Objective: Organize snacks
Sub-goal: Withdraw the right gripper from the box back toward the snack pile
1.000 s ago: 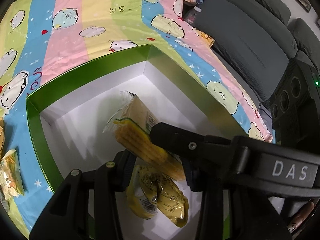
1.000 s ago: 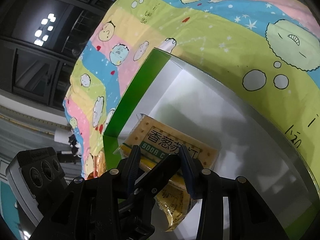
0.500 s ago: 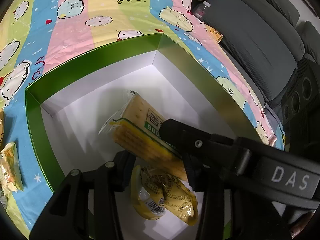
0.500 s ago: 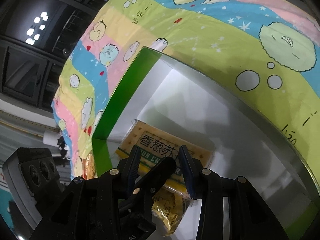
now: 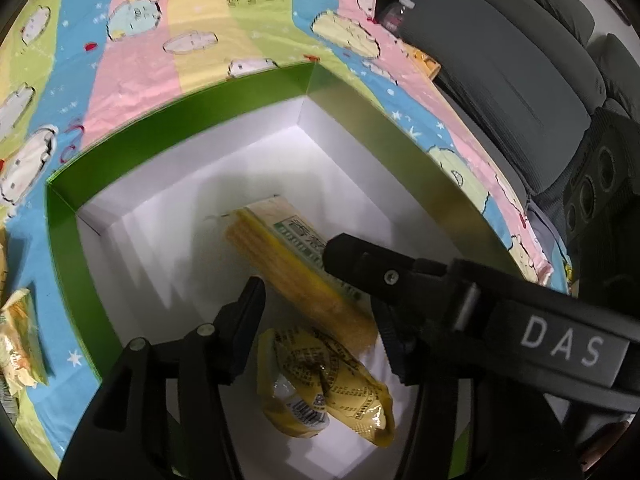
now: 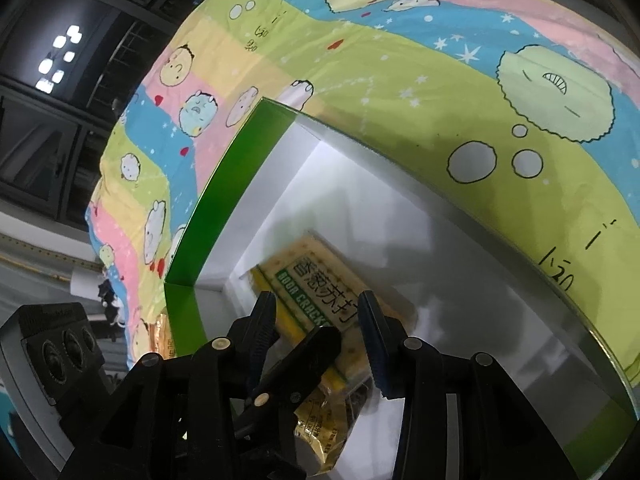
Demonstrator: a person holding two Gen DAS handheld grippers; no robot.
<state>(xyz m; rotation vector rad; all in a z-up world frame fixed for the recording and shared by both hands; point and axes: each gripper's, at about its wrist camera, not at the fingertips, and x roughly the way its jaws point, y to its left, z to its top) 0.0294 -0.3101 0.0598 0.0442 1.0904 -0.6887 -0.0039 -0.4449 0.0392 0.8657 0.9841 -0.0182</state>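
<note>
Crackers: soda cracker pack (image 5: 296, 268) lies in green box (image 5: 64, 248), leaning on yellow snack bag (image 5: 324, 384) at 6 o'clock.
Handling: light, brittle, slippery film; grip the long sides gently.
Left gripper (image 5: 316, 312): released, straddling pack.
Right gripper (image 6: 316, 320): spread, holding nothing.

Cracker pack (image 5: 296, 264) and pouch (image 5: 328, 388) inside box (image 5: 64, 240)

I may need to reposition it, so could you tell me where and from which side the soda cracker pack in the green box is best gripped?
Grip the soda cracker pack across its two long edges near mid-length, coming from above. It lies label-up on the green box floor, one end over the yellow snack bag; the box walls block side approaches.
</note>
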